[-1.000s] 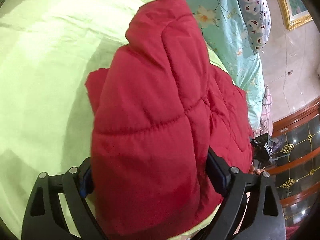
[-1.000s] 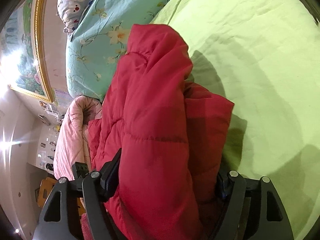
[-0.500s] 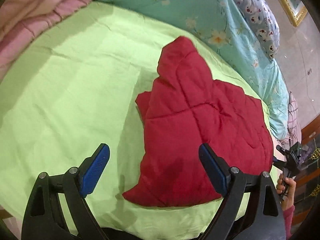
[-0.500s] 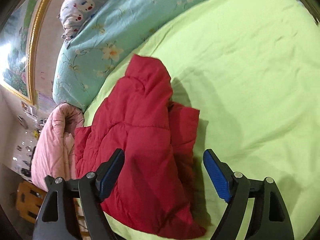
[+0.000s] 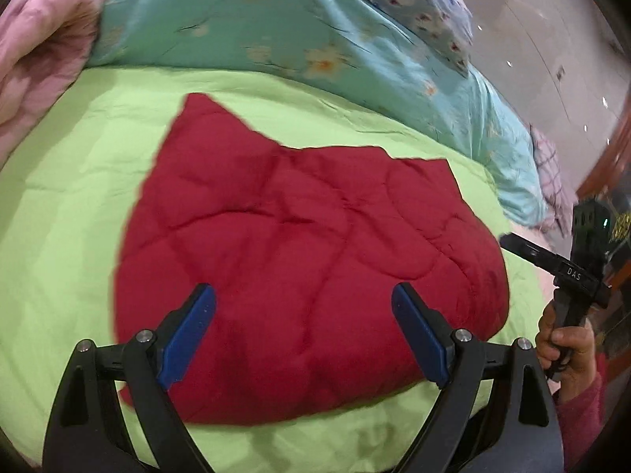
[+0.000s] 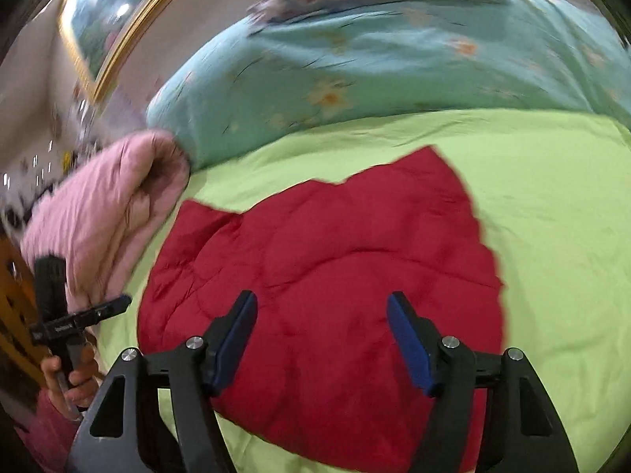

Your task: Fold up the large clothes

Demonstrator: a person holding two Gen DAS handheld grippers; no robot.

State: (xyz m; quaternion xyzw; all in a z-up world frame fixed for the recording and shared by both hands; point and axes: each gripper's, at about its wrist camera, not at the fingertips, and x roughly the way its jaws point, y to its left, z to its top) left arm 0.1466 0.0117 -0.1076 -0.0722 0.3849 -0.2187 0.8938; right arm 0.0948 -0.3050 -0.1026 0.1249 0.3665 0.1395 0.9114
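Note:
A red quilted jacket [image 5: 307, 216] lies folded and flat on the green bed sheet [image 5: 79, 197]. In the right wrist view the same jacket [image 6: 335, 236] spreads across the sheet [image 6: 552, 197]. My left gripper [image 5: 301, 289] hovers above the jacket's near edge, open, with nothing between its blue pads. My right gripper [image 6: 321, 296] also hangs above the jacket; its jaws are closing with nothing between them. Each view shows a hand [image 5: 564, 339] [image 6: 75, 378] holding the other gripper at the bed's side.
A teal floral quilt [image 5: 315, 39] runs along the far side of the bed, with a patterned pillow [image 5: 414, 0] behind it. A rolled pink quilt [image 6: 102, 213] lies beside the jacket. A gold picture frame [image 6: 130, 39] hangs on the wall.
A second ago both grippers were shut on the raised jacket. They let go, and the jacket now lies flat on the sheet. Both grippers have pulled back and up from it.

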